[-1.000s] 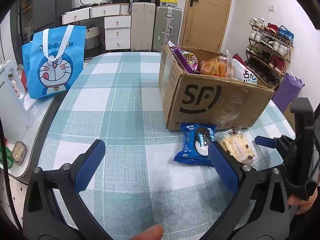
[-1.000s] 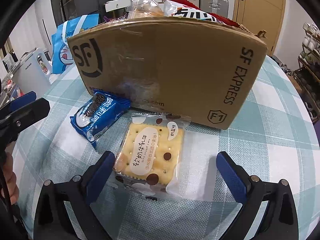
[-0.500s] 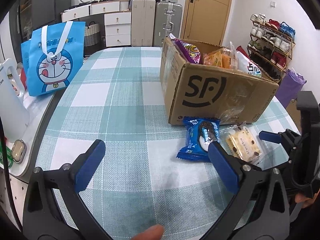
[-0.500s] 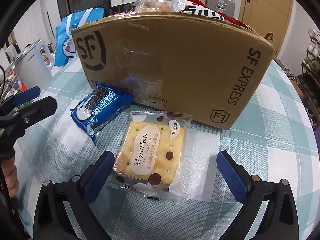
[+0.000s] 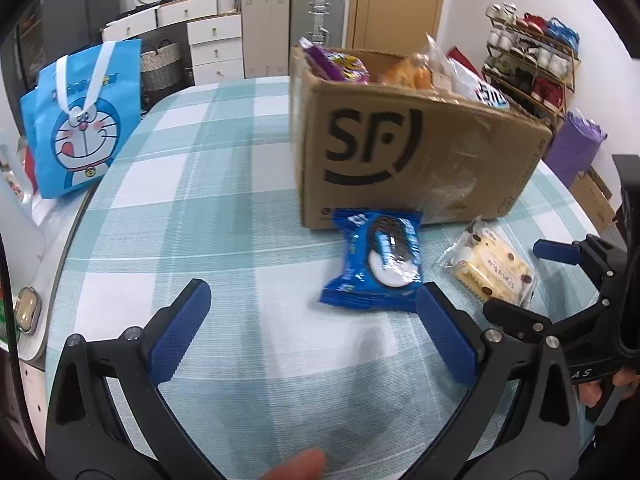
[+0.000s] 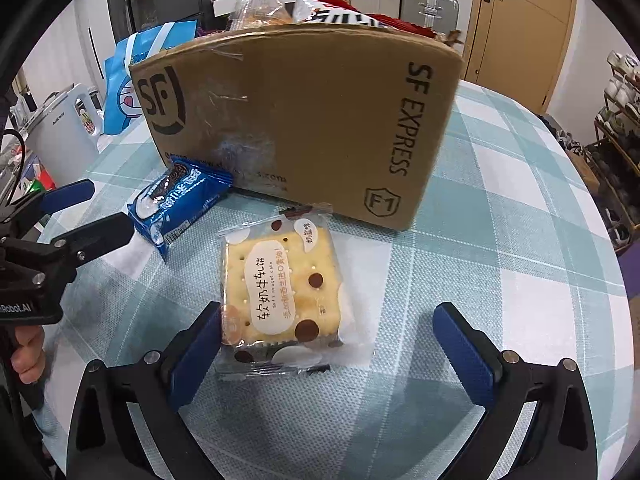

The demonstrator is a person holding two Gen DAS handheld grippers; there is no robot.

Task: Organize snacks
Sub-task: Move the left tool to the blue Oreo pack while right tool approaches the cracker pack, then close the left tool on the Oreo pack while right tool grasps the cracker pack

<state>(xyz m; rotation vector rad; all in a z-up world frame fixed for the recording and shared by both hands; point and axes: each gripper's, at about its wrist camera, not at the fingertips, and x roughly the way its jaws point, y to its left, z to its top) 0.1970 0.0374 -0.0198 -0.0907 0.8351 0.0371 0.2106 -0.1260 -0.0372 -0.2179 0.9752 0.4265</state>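
Left claw (image 5: 312, 326) spread wide, empty, hovering low over the checked tabletop (image 5: 224, 216). Blue cookie pack (image 5: 378, 258) flat just beyond its right finger, far end against the box (image 5: 416, 152). Right claw (image 6: 330, 344) likewise wide open, gripping nothing; cracker pack (image 6: 282, 286) flat between its fingers, touching the left pad (image 6: 196, 354), well clear of the right. Box crammed with snacks (image 5: 412, 70), standing at the far side of both packs. Blue cartoon bag (image 5: 82, 120) far left, off the tabletop's edge.
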